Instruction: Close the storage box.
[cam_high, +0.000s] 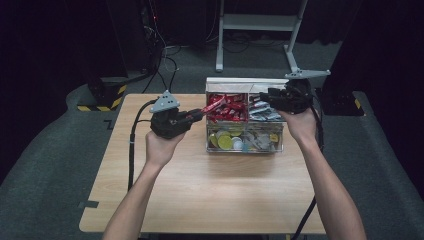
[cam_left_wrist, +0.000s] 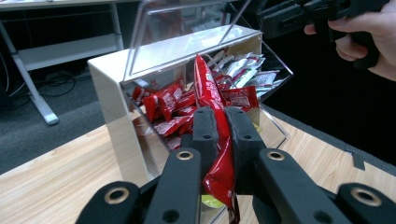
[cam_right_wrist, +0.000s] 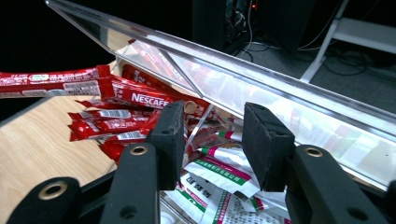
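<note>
Bench (cam_high: 200, 190) of pale wood, with a clear plastic organiser box (cam_high: 244, 149) standing toward its far edge. Held red sachets (cam_high: 227, 107) in the far left compartment, white and green sachets (cam_high: 264, 111) in the far right one, and round yellow and pale items (cam_high: 225, 141) in the near part.

Left tool (cam_left_wrist: 220, 133) pressed together on one long red sachet (cam_left_wrist: 211, 100), pinched near its lower end between the two pads. Stood nearly upright in the left gripper view, its top end up by the box's open front, over the heap of red sachets. Seen from the high view, reached from the tool's tip toward the left compartment, just beside the box.

Right tool (cam_right_wrist: 212, 140) spread, nothing between its pads, poised over the white and green sachets under the raised clear lid (cam_right_wrist: 261, 74). Held by the right hand (cam_high: 300, 125) at the box's right side.
</note>
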